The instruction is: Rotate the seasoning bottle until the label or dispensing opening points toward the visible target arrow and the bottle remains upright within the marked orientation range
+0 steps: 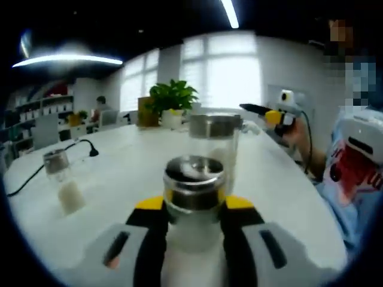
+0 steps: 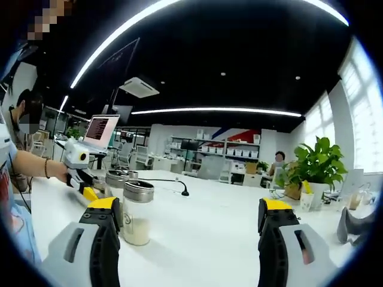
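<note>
Left tool [image 1: 194,221]: jaws closed against a seasoning bottle [image 1: 194,200], steel cap up, bottle upright on the white bench [image 1: 131,173]. Second bottle [image 1: 214,140] directly behind it. Third bottle [image 1: 63,182] stands well apart to the left. Right tool [image 1: 269,113] is raised over the bench's far right side.

Btl [image 1: 194,191] base hidden btwn jaws

The seasoning bottle [image 1: 194,197] at lower centre of the left gripper view has a clear glass body and a brushed metal cap with a glossy dark top. A second shaker [image 1: 63,179] at left looks the same: clear glass, metal lid. The counter [image 1: 131,161] is smooth, matt white. The left gripper [image 1: 194,224] has matt grey plastic jaws with yellow tips.
</note>
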